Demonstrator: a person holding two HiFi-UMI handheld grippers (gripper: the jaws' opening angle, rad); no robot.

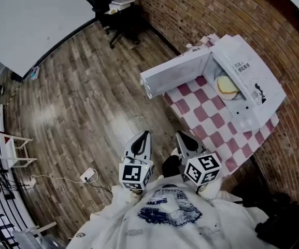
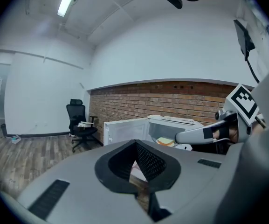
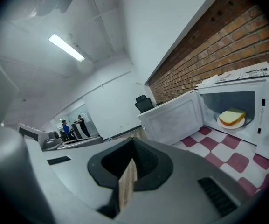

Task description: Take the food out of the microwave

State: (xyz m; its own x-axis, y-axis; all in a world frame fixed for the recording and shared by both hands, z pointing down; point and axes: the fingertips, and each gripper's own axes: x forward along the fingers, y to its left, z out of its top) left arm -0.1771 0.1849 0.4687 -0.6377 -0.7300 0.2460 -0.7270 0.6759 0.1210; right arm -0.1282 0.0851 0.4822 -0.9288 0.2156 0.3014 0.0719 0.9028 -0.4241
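Facing open microwave, both grippers closed and empty, food not reached yet.
Right gripper has its jaws pressed together with nothing between; left gripper same, just beside it. Ahead and to the right of the right gripper, well apart, the microwave sits on a checkered cloth, door swung open, bread on a plate inside. Likely best: open the jaws before entering, go in level, pinch the plate rim, stay clear of the door.
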